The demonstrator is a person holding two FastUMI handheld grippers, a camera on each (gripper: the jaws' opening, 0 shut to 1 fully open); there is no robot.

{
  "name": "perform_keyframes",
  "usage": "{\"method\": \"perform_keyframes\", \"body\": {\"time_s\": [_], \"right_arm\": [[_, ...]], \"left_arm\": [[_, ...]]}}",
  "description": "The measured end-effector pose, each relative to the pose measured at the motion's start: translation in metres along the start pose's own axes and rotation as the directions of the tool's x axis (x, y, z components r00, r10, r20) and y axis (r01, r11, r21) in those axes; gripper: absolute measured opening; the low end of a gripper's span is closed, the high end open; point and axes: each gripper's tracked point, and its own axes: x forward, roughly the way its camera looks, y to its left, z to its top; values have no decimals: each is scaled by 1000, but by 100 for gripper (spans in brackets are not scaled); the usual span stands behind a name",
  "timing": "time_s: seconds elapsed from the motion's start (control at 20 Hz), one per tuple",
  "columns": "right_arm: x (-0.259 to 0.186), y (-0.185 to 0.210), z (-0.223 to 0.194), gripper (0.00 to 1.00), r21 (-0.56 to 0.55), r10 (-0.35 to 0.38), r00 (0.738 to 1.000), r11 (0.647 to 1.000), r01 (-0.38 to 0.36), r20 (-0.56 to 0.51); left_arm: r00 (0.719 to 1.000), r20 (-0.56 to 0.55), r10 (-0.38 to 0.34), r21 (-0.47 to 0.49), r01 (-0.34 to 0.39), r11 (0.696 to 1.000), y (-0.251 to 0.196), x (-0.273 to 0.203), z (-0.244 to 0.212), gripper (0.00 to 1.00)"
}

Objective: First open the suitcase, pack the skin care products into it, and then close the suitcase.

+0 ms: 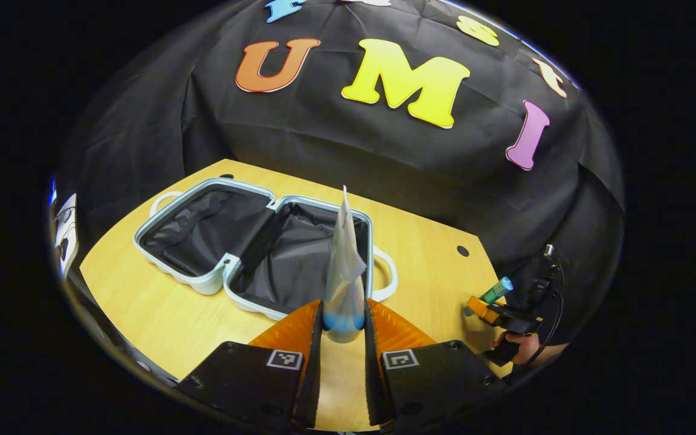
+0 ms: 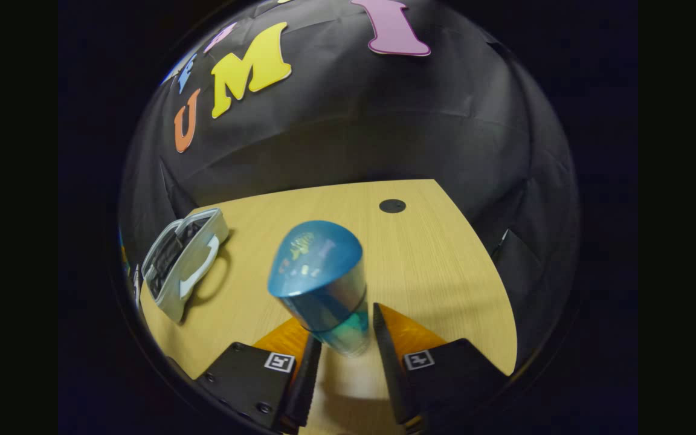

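Suitcase, pale blue hard-shell (image 1: 251, 254), lies open flat on the wooden table (image 1: 432, 254), both dark-lined halves facing up. The left gripper (image 1: 344, 314) has its jaws clamped on a white-and-blue squeeze tube (image 1: 344, 272), long axis upright, flat crimped end up. The right gripper (image 2: 345, 341) has its jaws gripping a blue-capped translucent bottle (image 2: 321, 284), tilted, cap uppermost.

In the left gripper view, the tube (image 1: 344, 272) hides part of the open suitcase (image 1: 251, 241) lining and its near rim. The far right gripper (image 1: 486, 305) is too small to show how its fingers sit on the teal bottle (image 1: 498, 290). In the right gripper view, the bottle's (image 2: 321, 284) printing is blurred, and the suitcase (image 2: 182, 263) is cut off at the left edge.
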Motion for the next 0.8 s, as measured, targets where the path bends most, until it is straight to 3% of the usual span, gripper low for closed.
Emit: {"method": "perform_keyframes", "body": {"time_s": [0.05, 0.25, 0.4, 0.5, 0.7, 0.75, 0.8], "right_arm": [[-1, 0, 1, 41, -17, -9, 1000, 1000, 9, -5], [-18, 7, 6, 31, 2, 24, 999, 1000, -24, -30], [-55, 18, 14, 30, 44, 77, 996, 996, -75, -39], [-86, 27, 18, 29, 74, 116, 992, 991, -113, -43], [-151, 55, 14, 28, 172, 226, 971, 963, -210, -79], [-167, 61, 13, 29, 196, 251, 964, 953, -230, -86], [-185, 71, 9, 28, 233, 288, 953, 937, -260, -97]], "left_arm": [[1000, -17, -13, 16, 13, 1000, 5, 3, 3, 34], [985, -146, -96, 48, 104, 993, 23, 30, 13, 34], [964, -238, -116, 61, 134, 989, 45, 54, 16, 34], [936, -329, -123, 61, 151, 987, 62, 73, 12, 34], [822, -553, -136, 0, 163, 987, 79, 104, -12, 34], [786, -600, -151, -24, 171, 985, 79, 109, -18, 34], [726, -670, -156, -49, 167, 985, 85, 114, -26, 34]]}}
